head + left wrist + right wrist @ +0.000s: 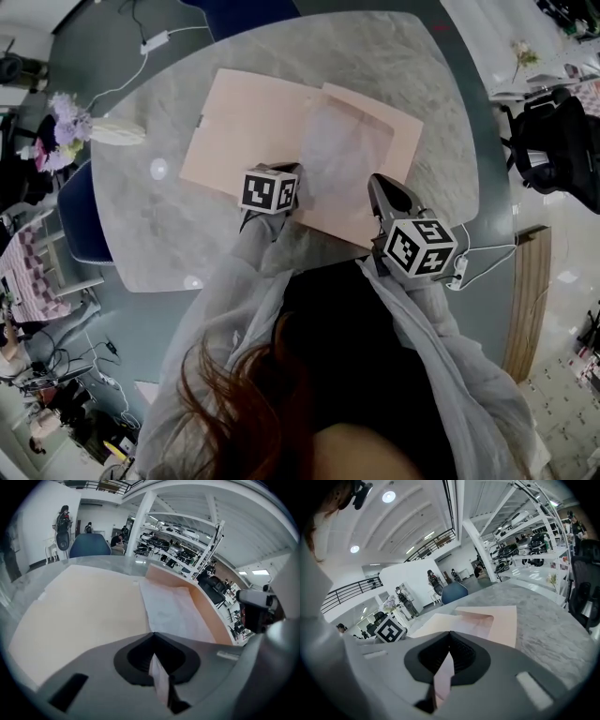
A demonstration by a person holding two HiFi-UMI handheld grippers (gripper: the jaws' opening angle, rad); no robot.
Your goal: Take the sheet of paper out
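On table (159, 244), peach folder (244, 131) lying open, pale sheet (342, 155) sitting in its right half. Left gripper (289, 171) pinching thin white edge, likely sheet; right gripper (378, 184) pinching peach edge, likely folder. Best approach: right pinning folder, left drawing sheet toward body, low and flat, avoiding creases. Gripper bodies covering both pinch points in head view; sheet lying on top or tucked into pocket, unclear

We find the folder (244, 122) lying open in the middle of the table (422, 66), with the sheet (342, 155) in its right half. The left gripper (289, 171) sits at the folder's near edge, clamped on the sheet's near left corner. To its right, the right gripper (378, 183) pinches the folder's near right edge. Flowers (70, 122) lie at the table's left rim.
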